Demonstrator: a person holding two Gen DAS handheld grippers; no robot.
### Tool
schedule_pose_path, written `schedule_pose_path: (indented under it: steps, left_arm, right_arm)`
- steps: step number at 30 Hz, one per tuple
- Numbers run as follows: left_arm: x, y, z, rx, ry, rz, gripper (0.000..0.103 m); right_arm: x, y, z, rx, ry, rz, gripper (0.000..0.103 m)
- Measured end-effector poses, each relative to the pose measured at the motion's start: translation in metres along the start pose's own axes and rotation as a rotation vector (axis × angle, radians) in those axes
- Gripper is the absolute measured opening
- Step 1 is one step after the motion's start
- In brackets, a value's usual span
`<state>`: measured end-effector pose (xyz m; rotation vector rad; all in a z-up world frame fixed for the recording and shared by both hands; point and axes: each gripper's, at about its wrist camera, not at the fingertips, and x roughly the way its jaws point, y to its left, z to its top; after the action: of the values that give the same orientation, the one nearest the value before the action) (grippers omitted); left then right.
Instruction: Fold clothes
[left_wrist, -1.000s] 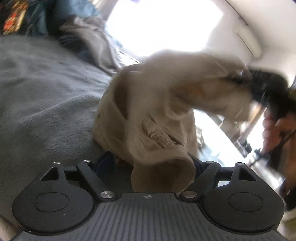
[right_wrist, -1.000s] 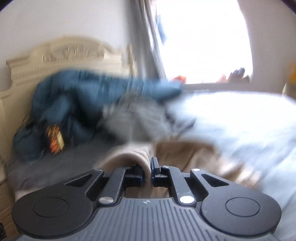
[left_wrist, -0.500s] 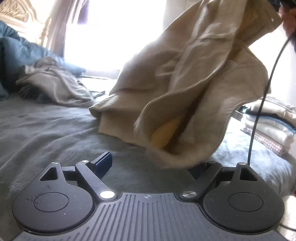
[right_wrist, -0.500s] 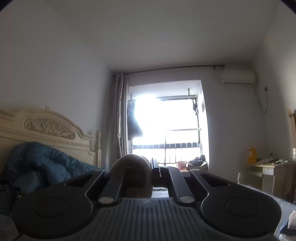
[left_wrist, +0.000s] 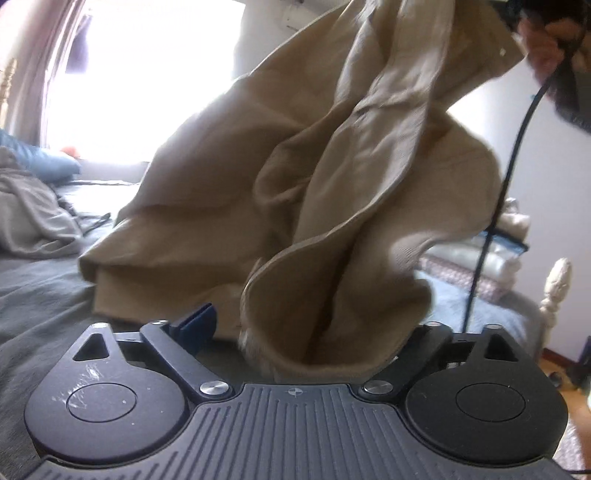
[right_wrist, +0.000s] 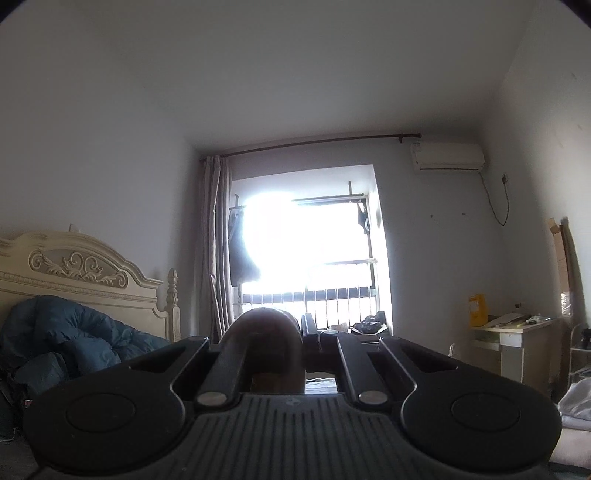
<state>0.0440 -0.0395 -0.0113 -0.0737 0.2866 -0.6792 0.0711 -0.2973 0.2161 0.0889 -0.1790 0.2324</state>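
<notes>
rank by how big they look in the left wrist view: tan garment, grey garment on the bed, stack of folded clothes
1. tan garment, though it hangs nearest the camera
2. grey garment and stack of folded clothes look alike; not ranked

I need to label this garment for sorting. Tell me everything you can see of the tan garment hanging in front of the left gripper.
The tan garment is a soft, woven-looking cloth, creased and bunched, with seams and a small white dot near its top. It hangs from the upper right, where the right gripper is shut on a fold. Its far end lies on the grey bed. A rounded lower fold dips between the left gripper's closing jaws, not yet pinched. What kind of garment it is cannot be told.
</notes>
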Motion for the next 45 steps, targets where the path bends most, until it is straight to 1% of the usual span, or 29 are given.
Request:
schedule_pose_path:
  steps: [1, 2, 3, 4, 5, 6, 7, 8, 10, 11, 14, 15, 17, 20, 22, 24, 26, 28, 30, 34, 38, 40, 41, 43, 45]
  left_arm:
    - [0.000, -0.004, 0.001, 0.006, 0.003, -0.011, 0.069]
    - [0.000, -0.007, 0.001, 0.005, 0.012, -0.009, 0.056]
    - [0.001, -0.009, 0.001, 0.001, 0.023, -0.002, 0.046]
    - [0.002, -0.010, 0.001, -0.014, 0.032, 0.015, 0.041]
    - [0.001, -0.012, 0.002, -0.038, 0.038, 0.029, 0.027]
    - [-0.001, -0.013, 0.003, -0.063, 0.043, 0.042, 0.018]
    - [-0.004, -0.015, 0.006, -0.097, 0.039, 0.044, 0.017]
    - [-0.006, -0.016, 0.012, -0.137, 0.036, 0.022, 0.014]
    - [-0.012, -0.022, 0.031, -0.212, 0.030, -0.047, 0.010]
    - [-0.014, -0.028, 0.046, -0.218, 0.006, -0.087, 0.007]
    - [-0.022, -0.051, 0.093, -0.214, -0.083, -0.210, 0.006]
    - [-0.026, -0.060, 0.109, -0.206, -0.126, -0.257, 0.006]
    - [-0.034, -0.079, 0.141, -0.185, -0.217, -0.352, 0.006]
    - [-0.044, -0.099, 0.172, -0.148, -0.320, -0.464, 0.006]
    - [-0.048, -0.105, 0.178, -0.128, -0.367, -0.490, 0.006]
    - [-0.049, -0.103, 0.171, -0.144, -0.386, -0.492, 0.006]
    - [-0.047, -0.094, 0.158, -0.182, -0.371, -0.461, 0.006]
    - [-0.046, -0.078, 0.139, -0.233, -0.331, -0.400, 0.006]
    - [-0.047, -0.056, 0.118, -0.305, -0.291, -0.331, 0.006]
    - [-0.065, -0.003, 0.076, -0.451, -0.237, -0.172, 0.006]
    - [-0.104, 0.053, 0.030, -0.569, -0.211, 0.024, 0.006]
    - [-0.126, 0.082, 0.009, -0.622, -0.205, 0.125, 0.006]
    - [-0.134, 0.093, -0.001, -0.639, -0.205, 0.174, 0.006]
    - [-0.147, 0.109, -0.015, -0.651, -0.197, 0.272, 0.006]
    - [-0.164, 0.121, -0.030, -0.676, -0.194, 0.326, 0.006]
  right_arm:
    - [-0.001, -0.003, -0.003, 0.001, 0.006, -0.002, 0.009]
    - [0.000, -0.006, -0.006, 0.006, 0.012, -0.003, 0.009]
    - [0.001, -0.010, -0.009, 0.010, 0.017, -0.005, 0.009]
    - [0.003, -0.014, -0.012, 0.015, 0.021, -0.008, 0.008]
    - [0.003, -0.020, -0.015, 0.017, 0.019, -0.022, 0.008]
    - [0.002, -0.027, -0.017, 0.018, 0.015, -0.038, 0.008]
    - [0.001, -0.033, -0.020, 0.019, 0.011, -0.055, 0.008]
    - [-0.001, -0.046, -0.020, 0.032, -0.003, -0.080, 0.008]
    - [-0.005, -0.072, -0.017, 0.055, -0.041, -0.137, 0.008]
    - [-0.006, -0.089, -0.007, 0.056, -0.064, -0.162, 0.008]
    - [-0.014, -0.123, 0.035, 0.028, -0.163, -0.227, 0.008]
    - [-0.020, -0.129, 0.054, 0.005, -0.210, -0.248, 0.008]
    - [-0.034, -0.138, 0.094, -0.046, -0.309, -0.291, 0.008]
    - [-0.053, -0.139, 0.152, -0.135, -0.432, -0.333, 0.008]
    - [-0.058, -0.134, 0.178, -0.197, -0.471, -0.342, 0.008]
    - [-0.052, -0.125, 0.185, -0.269, -0.457, -0.338, 0.008]
    - [-0.036, -0.114, 0.178, -0.347, -0.416, -0.333, 0.008]
    - [-0.009, -0.105, 0.156, -0.401, -0.339, -0.309, 0.008]
    - [0.026, -0.093, 0.124, -0.434, -0.244, -0.278, 0.008]
    - [0.095, -0.053, 0.049, -0.410, -0.076, -0.166, 0.008]
    - [0.144, 0.035, -0.031, -0.435, 0.036, -0.010, 0.008]
    - [0.158, 0.093, -0.068, -0.460, 0.071, 0.068, 0.008]
    - [0.162, 0.129, -0.081, -0.475, 0.087, 0.103, 0.008]
    - [0.181, 0.182, -0.105, -0.500, 0.118, 0.165, 0.008]
    - [0.196, 0.234, -0.127, -0.540, 0.146, 0.223, 0.008]
